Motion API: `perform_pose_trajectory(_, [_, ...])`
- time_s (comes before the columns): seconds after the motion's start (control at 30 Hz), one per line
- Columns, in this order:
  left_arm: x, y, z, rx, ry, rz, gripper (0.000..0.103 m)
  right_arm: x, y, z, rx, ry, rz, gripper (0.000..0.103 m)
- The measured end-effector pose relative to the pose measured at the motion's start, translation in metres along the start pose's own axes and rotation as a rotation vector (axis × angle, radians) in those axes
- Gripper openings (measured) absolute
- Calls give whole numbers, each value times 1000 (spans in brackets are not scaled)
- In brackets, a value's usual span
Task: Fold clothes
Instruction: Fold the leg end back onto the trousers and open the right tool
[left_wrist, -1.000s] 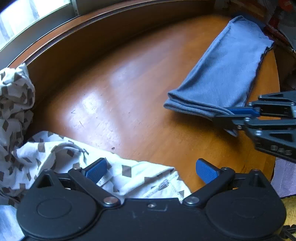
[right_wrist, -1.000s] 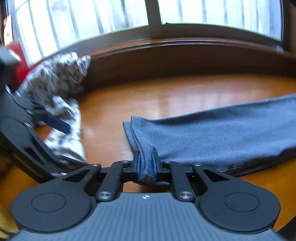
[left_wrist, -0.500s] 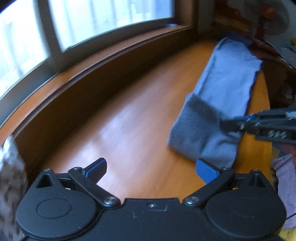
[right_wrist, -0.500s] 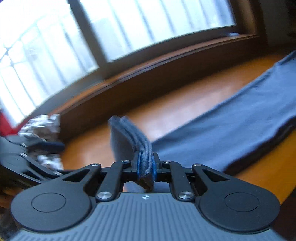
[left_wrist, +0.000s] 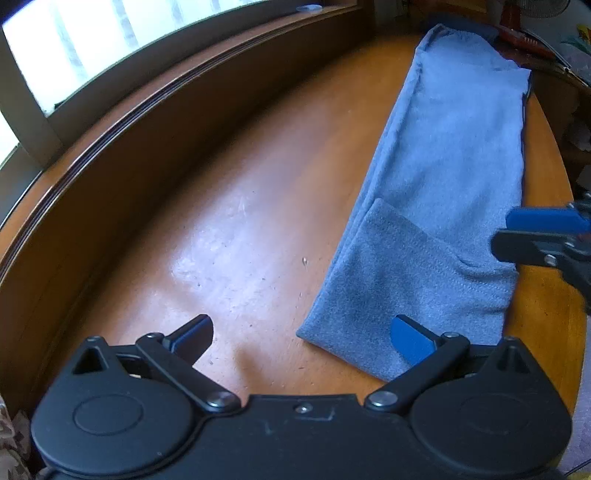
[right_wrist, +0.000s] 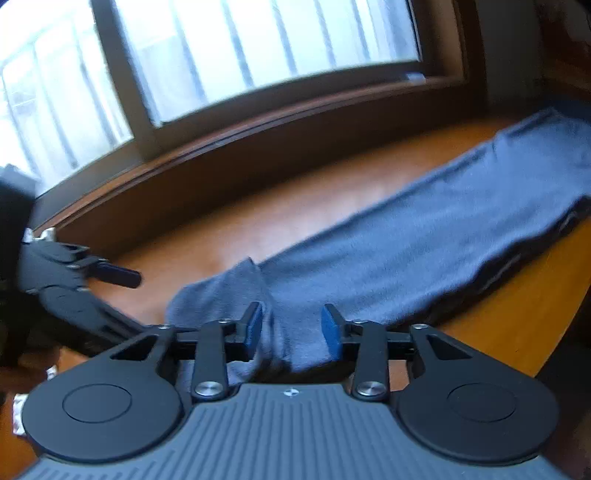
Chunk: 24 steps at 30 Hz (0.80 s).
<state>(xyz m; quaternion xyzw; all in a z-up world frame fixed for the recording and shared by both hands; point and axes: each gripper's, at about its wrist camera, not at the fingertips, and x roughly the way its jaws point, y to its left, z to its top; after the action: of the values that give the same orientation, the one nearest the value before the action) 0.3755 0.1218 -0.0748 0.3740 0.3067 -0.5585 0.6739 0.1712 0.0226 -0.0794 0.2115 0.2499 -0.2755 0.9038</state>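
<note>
A blue-grey garment (left_wrist: 454, 177), soft knit with a fine nap, lies as a long narrow strip on the right half of the left wrist view, running from the upper right toward the bottom centre. Its near end is doubled back into a short darker flap (left_wrist: 413, 266). It rests on a glossy, rounded orange-brown wooden table (left_wrist: 229, 236).

The right gripper (right_wrist: 291, 328) has just been opening; its blue pads stand apart with the cloth between them, not pinched. The left gripper (left_wrist: 299, 332) is spread wide and empty, one pad over the cloth's corner. A window (right_wrist: 229, 59) fills the top of the right wrist view.
</note>
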Motion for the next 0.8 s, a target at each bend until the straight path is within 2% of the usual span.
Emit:
perform_pose_trajectory(0.07, [-1, 0, -1, 6, 0, 3, 103, -3, 7, -5, -35, 8, 11, 26])
perform_pose_trajectory(0.17, [7, -6, 10, 38, -8, 15, 103, 17, 12, -16, -111, 75, -53, 26])
perform_pose_trajectory(0.3, [6, -15, 11, 53, -16, 30, 103, 18, 5, -10, -42, 69, -49, 25])
perform_pose_trajectory(0.37, [6, -15, 10, 50, -16, 31, 103, 12, 7, -4, -72, 30, -77, 26])
perform_pose_trajectory(0.43, [7, -15, 10, 49, -12, 32, 103, 11, 3, 1, -78, 10, -100, 32])
perform_pose_trajectory(0.47, [7, -15, 10, 48, -11, 32, 103, 11, 1, 4, -73, 9, -113, 36])
perform_pose_trajectory(0.7, [5, -20, 13, 33, -3, 39, 103, 20, -25, 15, -15, 47, -171, 36])
perform_pose_trajectory(0.8, [-12, -20, 15, 26, -40, -3, 103, 23, -33, 21, -44, 48, -214, 38])
